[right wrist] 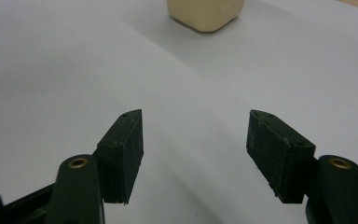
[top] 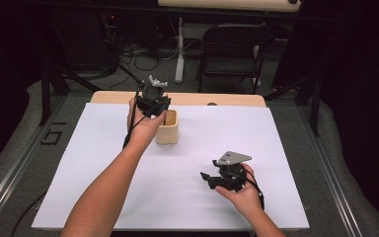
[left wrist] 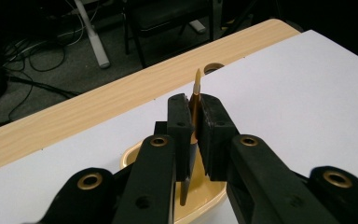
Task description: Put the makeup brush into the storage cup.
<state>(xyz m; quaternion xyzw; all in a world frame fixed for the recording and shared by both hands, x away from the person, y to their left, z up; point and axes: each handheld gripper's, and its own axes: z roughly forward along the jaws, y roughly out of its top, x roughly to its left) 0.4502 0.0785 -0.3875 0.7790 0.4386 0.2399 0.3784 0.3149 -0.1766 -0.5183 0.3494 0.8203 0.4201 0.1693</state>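
A cream cup [top: 170,131] stands on the white sheet [top: 207,138] near the table's back. My left gripper [top: 155,103] hovers just over the cup [left wrist: 209,196] and is shut on a thin tan stick [left wrist: 196,91] with a pale pointed tip, like a pencil or brush. The stick stands upright between the pads, and its lower end reaches down inside the cup. My right gripper [top: 207,177] sits low over the sheet at the front right, open, with nothing between its fingers [right wrist: 123,149]. Further off in that view is the cup [right wrist: 205,14].
The wooden table edge [left wrist: 74,112] runs behind the sheet, with a round hole [left wrist: 213,68] in it. Beyond it are a black folding chair [top: 232,49], a desk leg and cables on the floor. Bare sheet lies between the two grippers.
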